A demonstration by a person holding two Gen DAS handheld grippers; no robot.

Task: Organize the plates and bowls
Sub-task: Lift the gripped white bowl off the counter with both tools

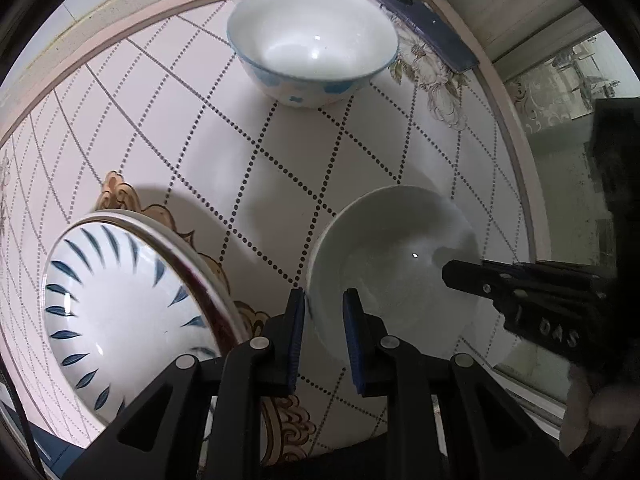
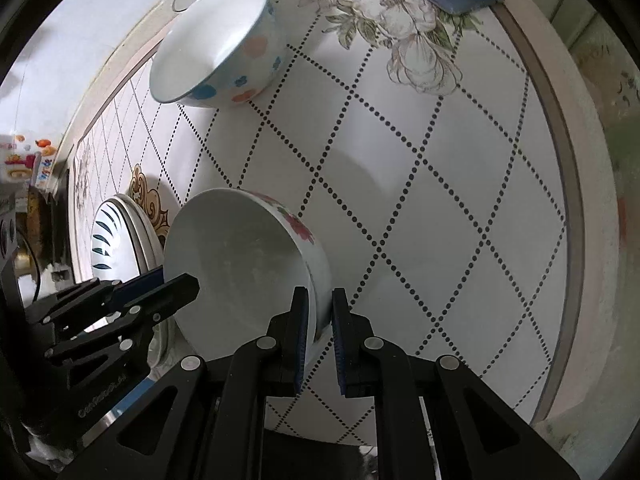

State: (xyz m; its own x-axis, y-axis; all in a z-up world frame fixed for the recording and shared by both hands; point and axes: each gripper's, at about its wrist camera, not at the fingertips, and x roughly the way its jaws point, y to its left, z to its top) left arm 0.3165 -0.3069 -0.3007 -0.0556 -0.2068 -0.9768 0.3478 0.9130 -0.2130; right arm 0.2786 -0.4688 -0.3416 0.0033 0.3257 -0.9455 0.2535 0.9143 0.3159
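- Both grippers pinch one flowered bowl (image 2: 248, 264): left gripper (image 1: 323, 338) clamps rim at 9 o'clock, right gripper (image 2: 319, 334) at 3.
- Bowl sits low over table (image 2: 460, 216).
- Keep level, equal squeeze; blue-leaf plate (image 1: 120, 304) close at 9, dotted bowl (image 1: 312, 44) at 12.

round table (image 1: 256, 184) with dotted diamond grid, flower print (image 2: 404, 28) far right, blue phone (image 1: 432, 28) at far right edge

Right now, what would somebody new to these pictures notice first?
The white bowl with red flowers, low in the middle, with the left gripper and the right gripper each clamped on its rim from opposite sides. Beside it sits a blue-leaf plate; farther back stands a dotted bowl on the patterned table.
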